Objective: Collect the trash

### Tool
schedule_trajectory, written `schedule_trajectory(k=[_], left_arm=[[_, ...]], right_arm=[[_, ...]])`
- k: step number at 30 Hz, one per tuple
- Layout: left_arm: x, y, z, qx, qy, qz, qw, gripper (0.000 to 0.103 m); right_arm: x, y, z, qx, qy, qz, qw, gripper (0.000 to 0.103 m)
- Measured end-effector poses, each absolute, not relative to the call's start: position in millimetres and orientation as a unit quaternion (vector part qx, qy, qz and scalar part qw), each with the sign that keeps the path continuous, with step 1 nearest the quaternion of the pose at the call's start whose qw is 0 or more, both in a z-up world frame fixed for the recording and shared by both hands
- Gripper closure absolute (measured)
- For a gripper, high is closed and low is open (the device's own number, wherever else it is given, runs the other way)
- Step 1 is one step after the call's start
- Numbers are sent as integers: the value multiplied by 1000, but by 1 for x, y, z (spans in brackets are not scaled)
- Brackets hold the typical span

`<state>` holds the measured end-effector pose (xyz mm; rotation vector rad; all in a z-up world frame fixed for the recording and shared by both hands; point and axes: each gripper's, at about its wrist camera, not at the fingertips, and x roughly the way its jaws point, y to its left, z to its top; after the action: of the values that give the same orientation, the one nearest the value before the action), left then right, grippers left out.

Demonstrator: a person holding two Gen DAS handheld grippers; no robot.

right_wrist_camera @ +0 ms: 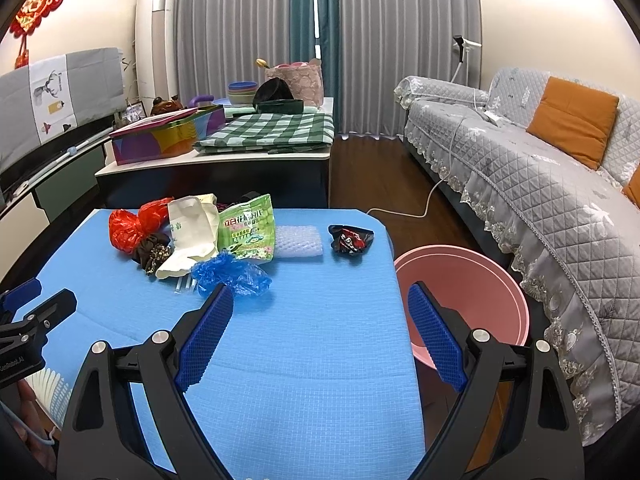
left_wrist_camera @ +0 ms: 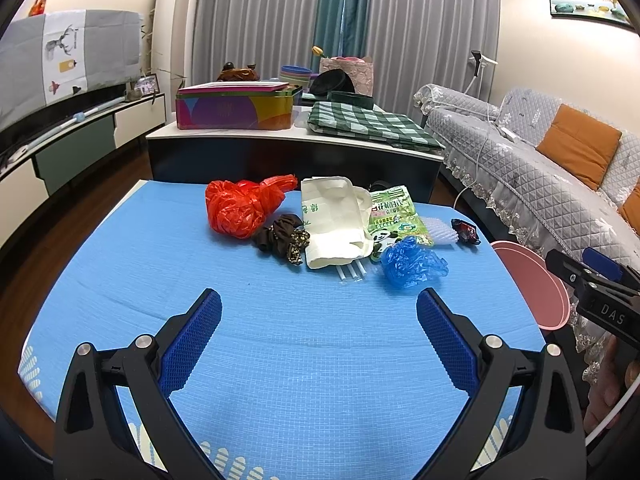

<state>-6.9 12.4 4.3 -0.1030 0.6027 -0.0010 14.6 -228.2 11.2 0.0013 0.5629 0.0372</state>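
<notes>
Claws [left_wrist_camera: 319,300] [right_wrist_camera: 320,298] agape above blue mat [left_wrist_camera: 280,360]

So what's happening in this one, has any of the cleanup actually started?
Not yet. A person holds two claws over a blue mat, and both the left claw and the right claw are open and empty. The trash still sits in a pile at the far end: a red bag, a white bag, a green wrapper and a blue crumpled plastic. A pink bin waits beside the table.

Trash pile [right_wrist_camera: 208,240] on table [right_wrist_camera: 320,340]; bin [right_wrist_camera: 480,280] right, apparently lower.
</notes>
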Motion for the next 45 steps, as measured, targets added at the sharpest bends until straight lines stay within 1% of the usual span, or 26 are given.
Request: schedule_trajectory(k=[16, 21, 25, 30, 32, 33, 35, 38, 45], left_arm=[[-7, 13, 5, -52, 295, 0, 954, 8], [-8, 13, 8, -54, 294, -4, 954, 9], [-7, 13, 15, -59, 287, -8, 956, 11], [3, 15, 26, -67, 284, -14, 956, 23], [10, 17, 30, -68, 285, -15, 956, 32], [15, 18, 34, -68, 286, -15, 956, 34], [24, 19, 39, -67, 290, -15, 955, 42], [38, 24, 52, -66, 288, -19, 955, 45], [89, 43, 75, -52, 284, -22, 957, 45]], right_arm=[[15, -228, 12, 0, 278, 19, 960, 16], [14, -225, 11, 0, 283, 22, 959, 24], [16, -228, 17, 4, 285, 26, 958, 29], [27, -236, 31, 7, 283, 32, 959, 40], [33, -240, 37, 9, 283, 38, 958, 48], [36, -242, 39, 11, 285, 41, 958, 51], [44, -245, 45, 13, 290, 48, 956, 63], [58, -249, 52, 15, 295, 58, 954, 67], [111, -269, 71, 31, 297, 67, 952, 67]])
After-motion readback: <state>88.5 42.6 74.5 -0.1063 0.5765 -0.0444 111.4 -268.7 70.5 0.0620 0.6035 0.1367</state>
